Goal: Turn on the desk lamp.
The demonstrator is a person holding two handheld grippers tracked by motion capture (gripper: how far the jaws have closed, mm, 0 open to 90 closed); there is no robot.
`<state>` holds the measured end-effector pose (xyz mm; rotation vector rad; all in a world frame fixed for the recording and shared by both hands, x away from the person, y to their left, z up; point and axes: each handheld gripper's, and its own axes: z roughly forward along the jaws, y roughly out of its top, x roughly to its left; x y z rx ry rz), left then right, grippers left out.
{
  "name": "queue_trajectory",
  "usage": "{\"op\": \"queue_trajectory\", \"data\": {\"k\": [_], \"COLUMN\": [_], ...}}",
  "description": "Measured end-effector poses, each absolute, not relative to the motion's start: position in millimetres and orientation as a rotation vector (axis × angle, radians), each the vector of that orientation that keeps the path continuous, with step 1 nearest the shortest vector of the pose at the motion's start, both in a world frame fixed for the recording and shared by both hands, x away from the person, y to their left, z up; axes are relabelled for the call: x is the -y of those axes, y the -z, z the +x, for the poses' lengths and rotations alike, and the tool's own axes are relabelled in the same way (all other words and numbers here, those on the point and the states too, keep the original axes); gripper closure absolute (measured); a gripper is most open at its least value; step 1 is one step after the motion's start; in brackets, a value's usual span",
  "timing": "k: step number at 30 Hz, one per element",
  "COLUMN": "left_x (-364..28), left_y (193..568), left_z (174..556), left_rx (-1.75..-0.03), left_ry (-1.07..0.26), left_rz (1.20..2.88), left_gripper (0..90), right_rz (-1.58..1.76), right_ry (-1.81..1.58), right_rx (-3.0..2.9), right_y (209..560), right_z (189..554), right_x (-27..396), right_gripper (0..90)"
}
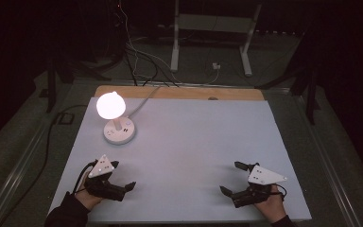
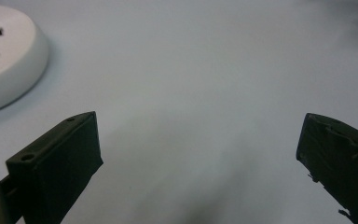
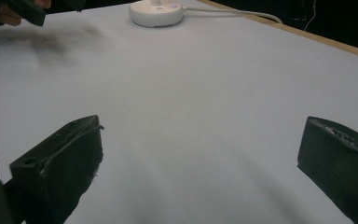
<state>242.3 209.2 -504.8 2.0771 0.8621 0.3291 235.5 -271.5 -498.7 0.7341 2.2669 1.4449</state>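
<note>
A small white lamp [image 1: 111, 106] glows at the table's back left, its round base [image 1: 119, 131] resting on the pale sheet. That base [image 2: 7, 56] fills the upper left corner of the left gripper view and sits far off in the right gripper view [image 3: 156, 12]. My left gripper [image 1: 123, 175] rests near the front left edge, open, nothing between its jaws [image 2: 198, 158]. My right gripper [image 1: 232, 178] rests near the front right edge, also open and empty [image 3: 200, 163].
A white cable [image 1: 144, 100] runs from the lamp base off the table's back edge. The wooden table edge [image 1: 179, 92] shows behind the pale sheet [image 1: 184, 142]. Beyond it stand a white frame [image 1: 212, 33] and loose cables on a dark floor.
</note>
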Motion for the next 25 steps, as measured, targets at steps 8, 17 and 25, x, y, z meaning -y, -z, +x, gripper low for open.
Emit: {"op": "queue_trajectory", "data": {"k": [8, 17, 25], "left_x": [-214.9, -213.4, -214.1], "left_y": [516.0, 520.8, 520.8], "left_z": [238.0, 241.2, 242.3], "left_rx": [-0.828, -0.824, -0.826], "left_ry": [-0.294, -0.289, -0.302], "left_rz": [2.117, 2.139, 2.133], "left_gripper": [0.4, 0.4, 0.4], "right_rz": [0.745, 0.737, 0.736], "right_ry": [-1.447, -1.444, -1.460], "right_rx": [-2.273, -2.272, -2.273], "right_y": [499.7, 499.2, 498.2], "right_z": [236.6, 236.2, 236.1], "right_x": [271.7, 272.3, 272.2], "right_gripper": [0.0, 0.0, 0.0]}}
